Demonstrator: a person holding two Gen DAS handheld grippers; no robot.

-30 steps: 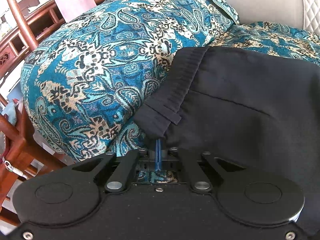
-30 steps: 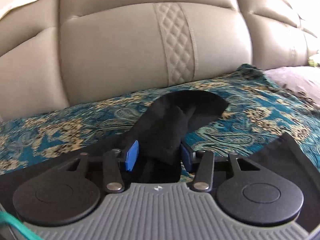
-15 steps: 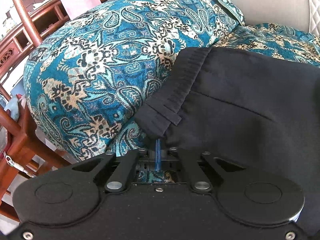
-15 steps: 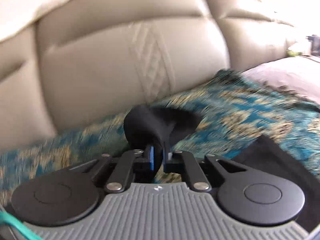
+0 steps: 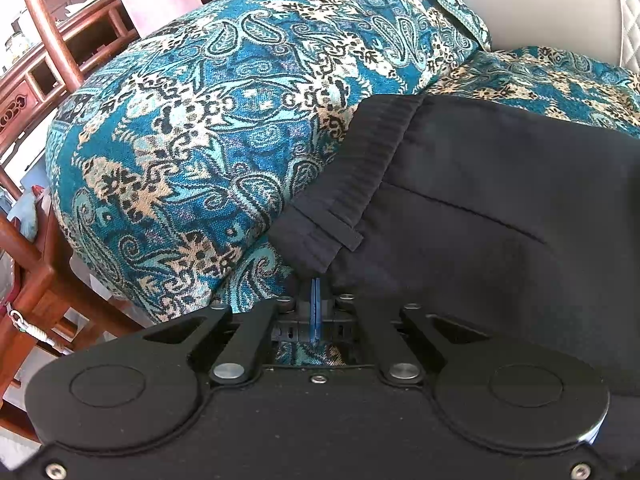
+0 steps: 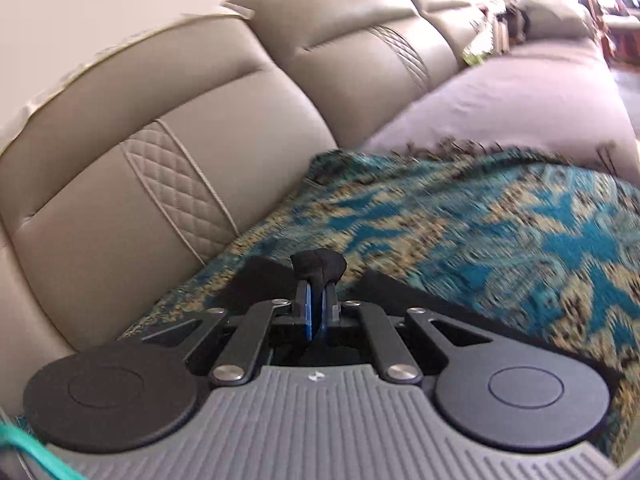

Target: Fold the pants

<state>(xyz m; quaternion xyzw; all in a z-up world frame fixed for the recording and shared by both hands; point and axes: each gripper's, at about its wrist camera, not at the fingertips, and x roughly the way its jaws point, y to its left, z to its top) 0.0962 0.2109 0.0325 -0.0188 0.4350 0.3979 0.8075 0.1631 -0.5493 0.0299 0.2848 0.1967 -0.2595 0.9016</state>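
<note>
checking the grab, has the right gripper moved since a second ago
Yes. The right gripper swung right: the sofa back's quilted strip slid from centre to the left, and its fingers have shut on the black pants.

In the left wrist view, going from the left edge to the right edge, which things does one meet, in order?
Reddish-brown wooden chair frame → teal paisley-patterned cloth over the sofa armrest → ribbed waistband of the black pants → smooth black pants fabric.

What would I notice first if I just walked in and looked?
The bright teal paisley throw, draped over the sofa arm and seat. On it lie black pants, waistband toward the arm; the left gripper is shut at their corner. The right gripper pinches a black fold before the beige sofa back.
</note>
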